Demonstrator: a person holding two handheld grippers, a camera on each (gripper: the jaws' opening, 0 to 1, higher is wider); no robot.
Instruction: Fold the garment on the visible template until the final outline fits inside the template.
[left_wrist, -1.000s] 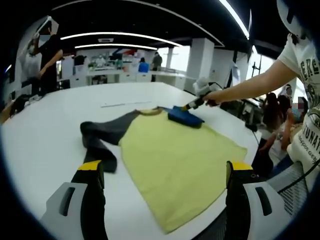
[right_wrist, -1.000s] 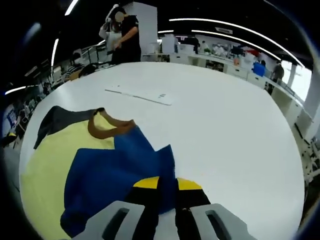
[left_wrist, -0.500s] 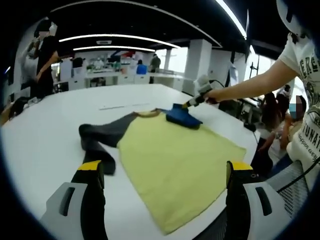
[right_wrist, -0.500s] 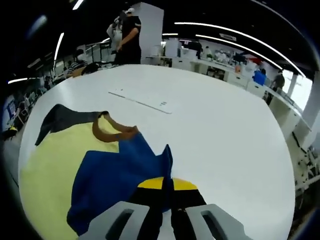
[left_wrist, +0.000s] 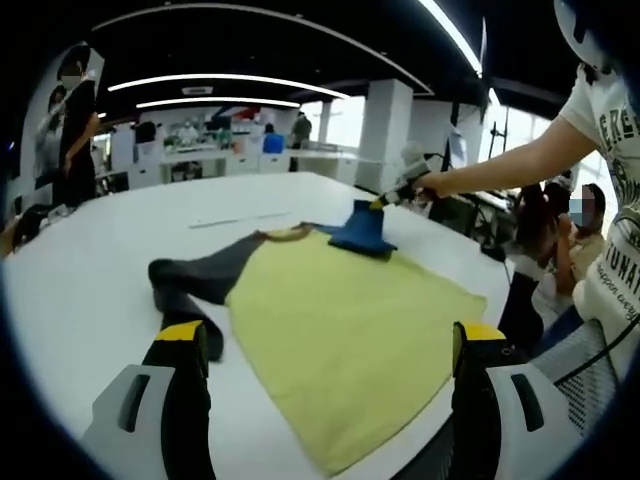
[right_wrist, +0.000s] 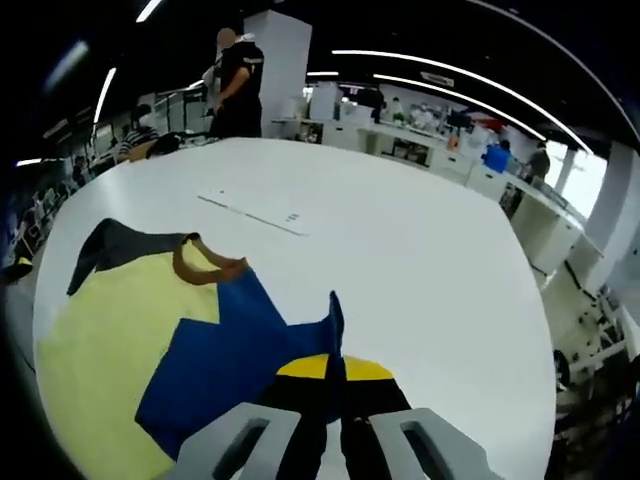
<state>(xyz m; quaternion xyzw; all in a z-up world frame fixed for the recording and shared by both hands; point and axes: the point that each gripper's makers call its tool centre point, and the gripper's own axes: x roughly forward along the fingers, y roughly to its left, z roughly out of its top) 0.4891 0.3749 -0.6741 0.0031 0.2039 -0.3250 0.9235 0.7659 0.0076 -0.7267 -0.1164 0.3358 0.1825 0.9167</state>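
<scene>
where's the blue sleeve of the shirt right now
The blue fabric sleeve is pinched in the right hand-held gripper, lifted over the yellow shirt body. In the left gripper view it sits at the shirt's far edge, beside the brown collar.

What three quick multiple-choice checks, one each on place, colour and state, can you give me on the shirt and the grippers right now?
1. Where does the dark grey sleeve lie?
A. Spread on the white table
B. Hanging off the table edge
C. Tucked under the blue sleeve

2. What colour is the shirt body?
A. Red
B. Pale yellow
C. White

3. What is the right gripper doing?
A. Open above bare table
B. Shut on the brown collar
C. Shut on the blue sleeve

Answers:
1 A: the left gripper view shows the grey sleeve flat on the tabletop beside the body.
2 B: both views show a pale yellow torso panel.
3 C: in the right gripper view the jaws meet with blue fabric pinched up between them. The left gripper has its jaws wide apart, holding nothing.
</scene>
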